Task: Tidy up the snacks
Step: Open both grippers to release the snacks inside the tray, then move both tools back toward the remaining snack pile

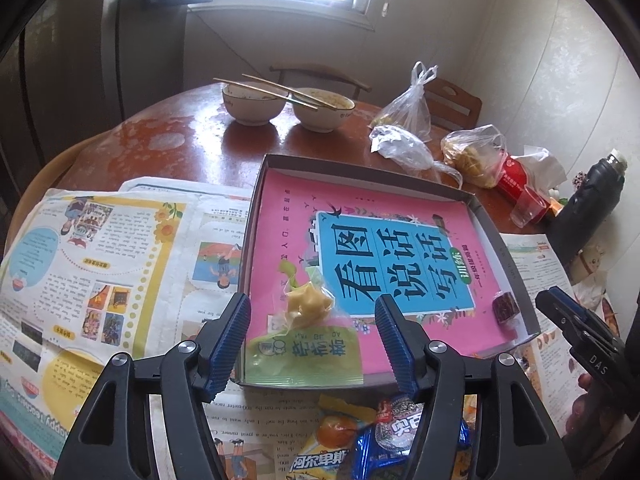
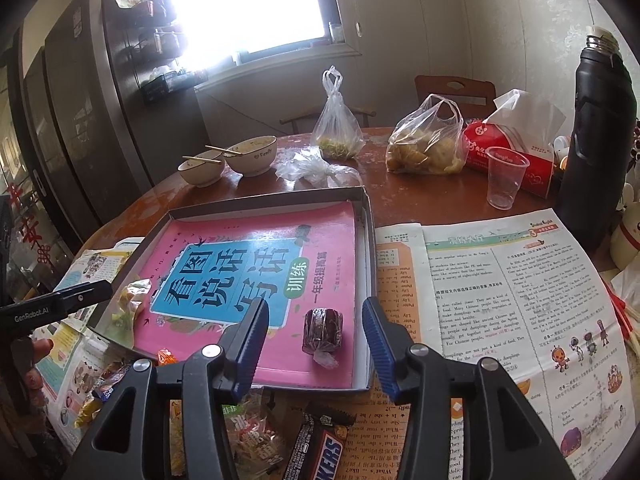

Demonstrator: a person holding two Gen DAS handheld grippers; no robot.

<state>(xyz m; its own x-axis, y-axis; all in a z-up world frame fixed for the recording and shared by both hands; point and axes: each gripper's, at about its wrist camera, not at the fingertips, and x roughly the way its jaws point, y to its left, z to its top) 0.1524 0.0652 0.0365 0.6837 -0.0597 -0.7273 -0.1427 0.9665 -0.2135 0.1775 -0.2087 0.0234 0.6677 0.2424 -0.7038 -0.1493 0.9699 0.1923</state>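
The left gripper point(image 1: 312, 344) hangs with its blue ribbed fingers point(image 1: 230, 340) spread and nothing pinched. Between and just beyond them, inside the shallow grey cardboard box lid point(image 1: 360, 172), lies a pale yellow snack in clear wrapping point(image 1: 308, 306) on top of a flat green packet with dark printed characters point(image 1: 304, 360). Both rest on a pink book with a blue title panel of large Chinese characters point(image 1: 400, 264) that fills the lid's floor. Below the fingers, outside the lid, a loose heap of wrapped snacks point(image 1: 360, 444) lies on colourful printed newspaper sheets point(image 1: 100, 264).

The right gripper point(image 2: 316, 340) also has its fingers point(image 2: 252, 344) apart, gripping nothing. A dark red-brown sweet in a twisted clear wrapper point(image 2: 323, 330) sits between them on the pink book, near the lid's right wall. Below the fingers, on the paper, lies a dark bar wrapper reading "KERS" point(image 2: 316, 452), its first letters hidden. Left of the left finger, the other gripper's body shows "GenRobot.AI".

Beyond the fingers stand two white ceramic bowls with chopsticks laid across point(image 2: 228, 160), one marked "Family"; then knotted clear plastic bags holding yellowish food point(image 2: 424, 148), a red tissue pack point(image 2: 516, 156), an empty clear plastic cup point(image 2: 505, 178) and a tall black flask point(image 2: 600, 120). The English newspaper right of the fingers mentions dumplings.
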